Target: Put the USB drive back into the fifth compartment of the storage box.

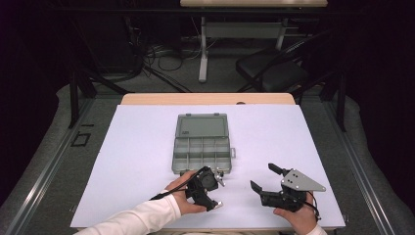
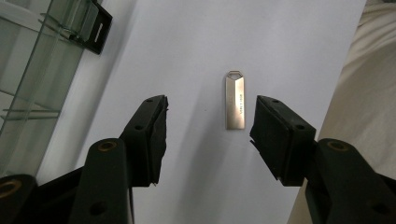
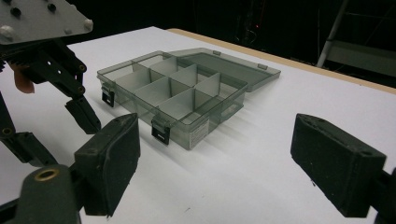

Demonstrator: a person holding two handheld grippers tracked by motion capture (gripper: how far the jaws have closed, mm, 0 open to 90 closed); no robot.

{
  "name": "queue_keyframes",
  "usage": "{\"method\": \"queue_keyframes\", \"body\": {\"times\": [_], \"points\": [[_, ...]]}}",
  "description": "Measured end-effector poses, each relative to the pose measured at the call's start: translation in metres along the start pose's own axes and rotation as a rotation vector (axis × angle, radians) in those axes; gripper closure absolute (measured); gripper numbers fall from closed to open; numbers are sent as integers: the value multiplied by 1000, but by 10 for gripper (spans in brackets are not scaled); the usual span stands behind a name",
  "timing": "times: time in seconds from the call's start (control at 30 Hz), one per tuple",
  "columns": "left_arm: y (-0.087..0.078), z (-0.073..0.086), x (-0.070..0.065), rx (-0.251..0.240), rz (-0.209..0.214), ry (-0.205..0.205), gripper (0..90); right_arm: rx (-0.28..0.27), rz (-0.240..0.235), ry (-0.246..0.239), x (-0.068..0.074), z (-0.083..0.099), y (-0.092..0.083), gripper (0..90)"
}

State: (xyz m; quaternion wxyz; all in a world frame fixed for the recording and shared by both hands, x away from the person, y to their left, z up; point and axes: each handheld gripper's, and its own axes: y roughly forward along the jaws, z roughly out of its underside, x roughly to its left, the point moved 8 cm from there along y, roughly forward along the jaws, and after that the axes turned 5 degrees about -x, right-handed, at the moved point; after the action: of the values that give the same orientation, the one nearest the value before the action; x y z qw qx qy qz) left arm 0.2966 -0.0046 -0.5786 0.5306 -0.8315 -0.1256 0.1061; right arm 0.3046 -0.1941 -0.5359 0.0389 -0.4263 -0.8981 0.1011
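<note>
Lying flat on the white surface [image 1: 147, 147], just in front of the open compartment box [image 1: 202, 143]: one metal USB stick [image 2: 235, 100], ungrasped, between the left hand-held gripper's [image 2: 208, 130] parted jaws. Box compartments apparently empty. Right hand-held gripper [image 1: 263, 181] beside the box, open, empty.

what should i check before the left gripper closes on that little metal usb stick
1. Left gripper open: ok, fingers spread wide.
2. USB stick between the fingers: ok, though much nearer one finger than the other.
3. Stick lying flat on the white table: ok.
4. Organizer box lid open, compartments ready: ok; they look empty.
5. Right gripper out of the way: ok, open and off to the side.
6. Fingers low enough to pinch the thin stick: cannot tell.
</note>
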Motion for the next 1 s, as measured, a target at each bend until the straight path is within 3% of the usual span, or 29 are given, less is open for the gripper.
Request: {"method": "queue_keyframes", "body": {"times": [0.33,0.63,0.83,1.0], "points": [[5,0,-5,8,14,4,532,4,-3,0,0,1,0,156],[9,1,-8,13,21,-41,586,4,-2,1,0,1,0,156],[14,1,-11,15,26,-34,615,4,-2,0,0,1,0,156],[19,2,-13,18,30,-53,658,3,-3,0,0,1,0,156]]}}
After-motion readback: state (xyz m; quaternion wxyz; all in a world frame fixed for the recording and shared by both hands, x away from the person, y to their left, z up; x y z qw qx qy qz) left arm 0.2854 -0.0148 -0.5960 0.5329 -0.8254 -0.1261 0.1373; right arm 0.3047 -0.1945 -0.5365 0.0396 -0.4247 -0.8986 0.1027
